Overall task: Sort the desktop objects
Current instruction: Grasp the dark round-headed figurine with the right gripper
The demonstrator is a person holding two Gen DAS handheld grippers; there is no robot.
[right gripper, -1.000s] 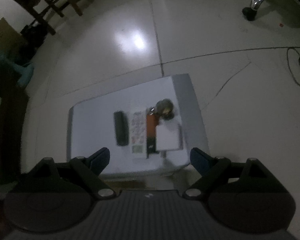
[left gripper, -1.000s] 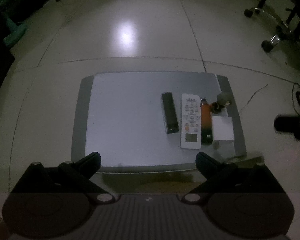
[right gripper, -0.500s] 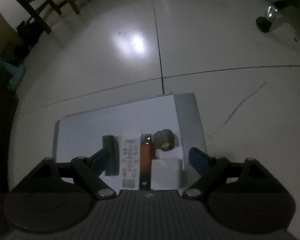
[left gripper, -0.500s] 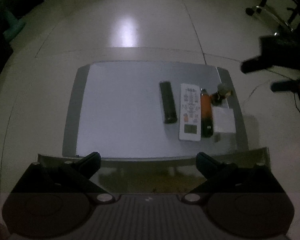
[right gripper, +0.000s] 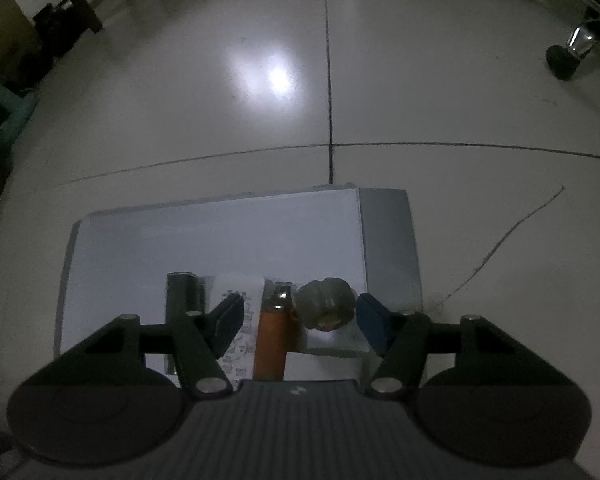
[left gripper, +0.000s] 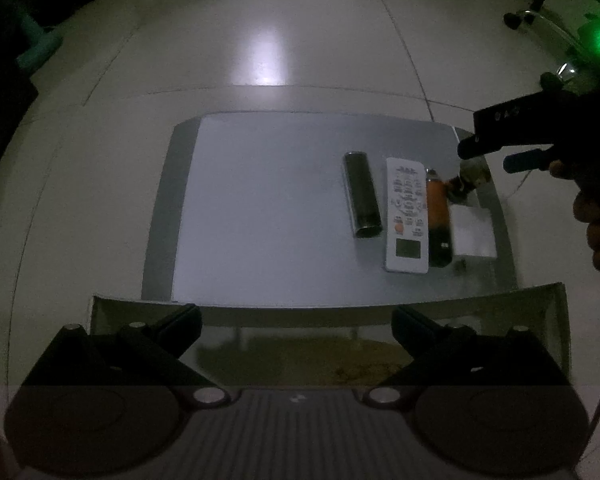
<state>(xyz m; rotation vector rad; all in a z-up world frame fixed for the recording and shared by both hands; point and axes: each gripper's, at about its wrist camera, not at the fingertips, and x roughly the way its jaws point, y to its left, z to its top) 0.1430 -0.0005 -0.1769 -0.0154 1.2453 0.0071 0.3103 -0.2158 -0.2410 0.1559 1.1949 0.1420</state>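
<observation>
A small grey table (left gripper: 160, 208) with a white top carries a row of things at its right end: a dark cylinder (left gripper: 362, 196), a white remote (left gripper: 407, 216), an orange-and-black lighter-like stick (left gripper: 438, 216), a white pad (left gripper: 474, 232) and a round knobbly object (left gripper: 466, 182). My right gripper (right gripper: 300, 312) hovers over that end, and its jaws are closing. The orange stick (right gripper: 274, 336) and the round object (right gripper: 326, 306) lie between its fingers, and neither pad presses on them. From the left wrist view the right gripper (left gripper: 488, 152) comes in from the right. My left gripper (left gripper: 296, 320) stands open and empty near the table's front edge.
A clear glass-like panel edge (left gripper: 540, 300) lies below the left gripper. Office chair castors (right gripper: 564, 60) stand at the far right and wooden chair legs (right gripper: 80, 0) at the far left. A thin cable (right gripper: 512, 232) runs over the tiled floor right of the table.
My right gripper has come down over the table's right end and its jaws have narrowed. It has entered the left wrist view. The left gripper has hardly moved.
</observation>
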